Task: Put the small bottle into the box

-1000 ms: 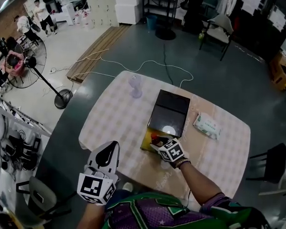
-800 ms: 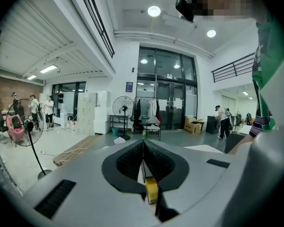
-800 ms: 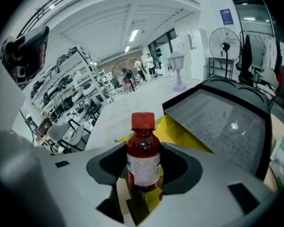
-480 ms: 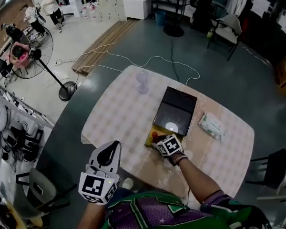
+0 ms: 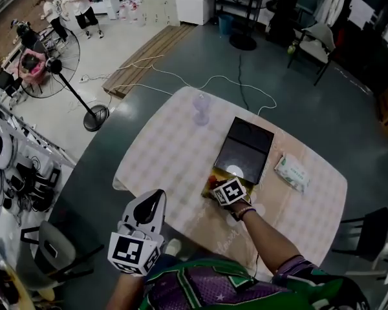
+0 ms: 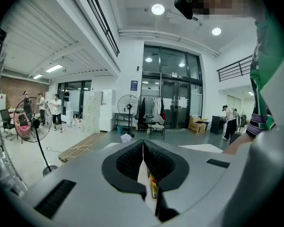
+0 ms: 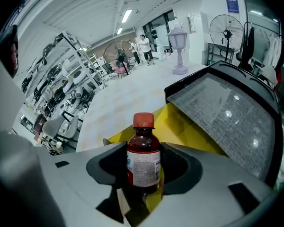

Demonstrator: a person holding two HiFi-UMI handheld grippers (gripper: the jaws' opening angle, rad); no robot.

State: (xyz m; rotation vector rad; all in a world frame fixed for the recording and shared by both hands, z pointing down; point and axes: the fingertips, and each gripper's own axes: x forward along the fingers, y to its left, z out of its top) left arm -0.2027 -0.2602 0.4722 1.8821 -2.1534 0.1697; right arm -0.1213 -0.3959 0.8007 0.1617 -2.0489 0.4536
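Note:
A small brown bottle (image 7: 143,157) with a red cap and a white label stands upright between the jaws of my right gripper (image 7: 143,171), which is shut on it. In the head view the right gripper (image 5: 216,186) holds the bottle (image 5: 211,180) at the near edge of the box (image 5: 215,173). The box has a yellow inside (image 7: 180,126), and its black lid (image 7: 222,112) lies open behind it. My left gripper (image 5: 147,210) hangs off the table's near side, close to my body. Its jaws (image 6: 143,157) are closed together with nothing between them.
On the checkered table (image 5: 161,154) a pale purple goblet (image 5: 201,108) stands at the far side, and a pack of wipes (image 5: 291,171) lies right of the lid. A standing fan (image 5: 64,63) and floor cables are left; a black chair (image 5: 368,221) is right.
My right gripper has carried the bottle a little further forward, to the yellow box's near edge. The left gripper has stayed where it was.

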